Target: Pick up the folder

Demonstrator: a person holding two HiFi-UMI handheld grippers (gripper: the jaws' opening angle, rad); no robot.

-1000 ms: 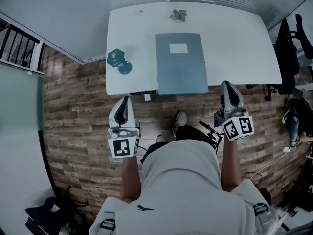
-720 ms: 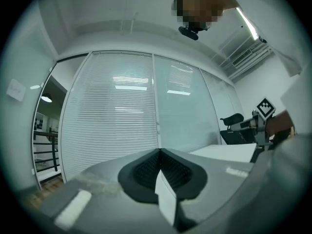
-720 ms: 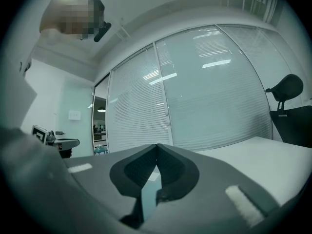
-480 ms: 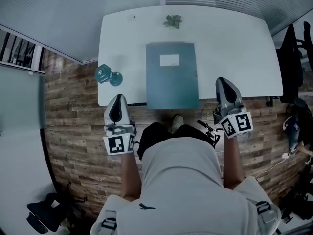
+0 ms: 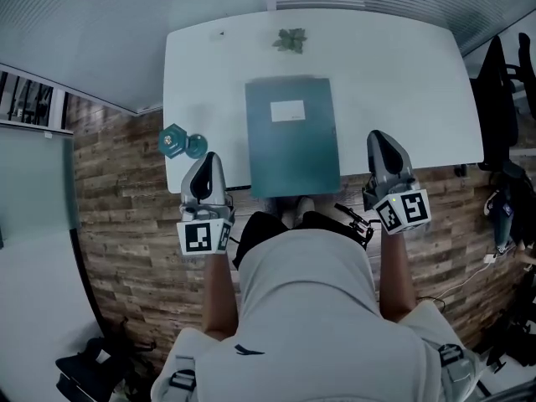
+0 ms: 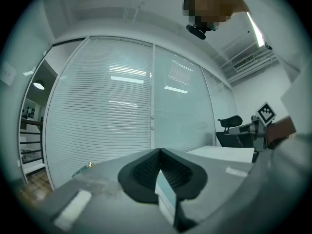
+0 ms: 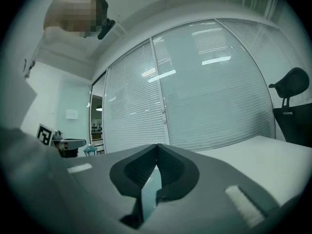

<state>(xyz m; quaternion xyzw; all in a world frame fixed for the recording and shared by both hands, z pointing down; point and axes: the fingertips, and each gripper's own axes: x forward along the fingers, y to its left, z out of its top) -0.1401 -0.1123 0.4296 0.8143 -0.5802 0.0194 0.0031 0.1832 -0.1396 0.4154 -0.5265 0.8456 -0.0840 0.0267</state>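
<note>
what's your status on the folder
Left gripper and right gripper shut, empty. Folder flat on table, untouched. Nothing blocking it.

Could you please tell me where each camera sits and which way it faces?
Head view: on the person's head, looking steeply down at table, folder, torso, forearms, left gripper, right gripper.
Left gripper view: on that gripper, looking level along shut jaws at blinds; person's head above.
Right gripper view: likewise, facing the blinds and a chair; person's head above-left.
Shared: both gripper views show the blinds, table and each other's gripper.
</note>
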